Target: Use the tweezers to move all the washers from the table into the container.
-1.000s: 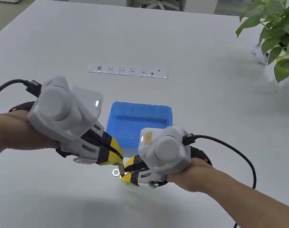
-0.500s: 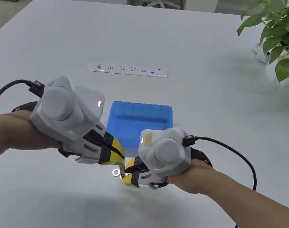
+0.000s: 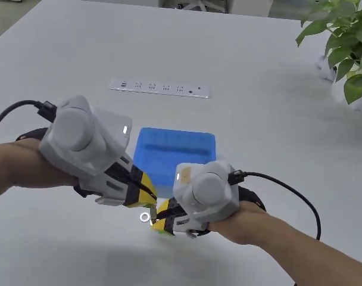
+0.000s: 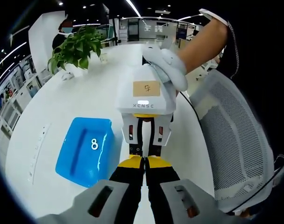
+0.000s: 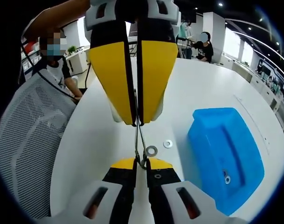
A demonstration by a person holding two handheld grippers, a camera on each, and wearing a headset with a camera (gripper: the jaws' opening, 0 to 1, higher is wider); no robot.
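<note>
The tweezers (image 5: 138, 135), two thin metal legs close together, run between the closed yellow jaws of the left gripper (image 5: 136, 122) and the right gripper (image 5: 141, 164), low over the table. Two flat silver washers (image 5: 152, 150) lie loose on the table just beside the tweezers. The blue rectangular container (image 5: 226, 149) sits upright nearby, holding two touching washers (image 4: 94, 144)

Container (image 3: 175, 152) mid-table (image 3: 258, 131) before me; strip (image 3: 160, 89) behind it, plant (image 3: 342, 47) far right. Two washers (image 5: 152, 150) lie on the table beside the container, tweezers (image 5: 138, 135) just by one. I see more washers (image 4: 94, 144) inside it.
</note>
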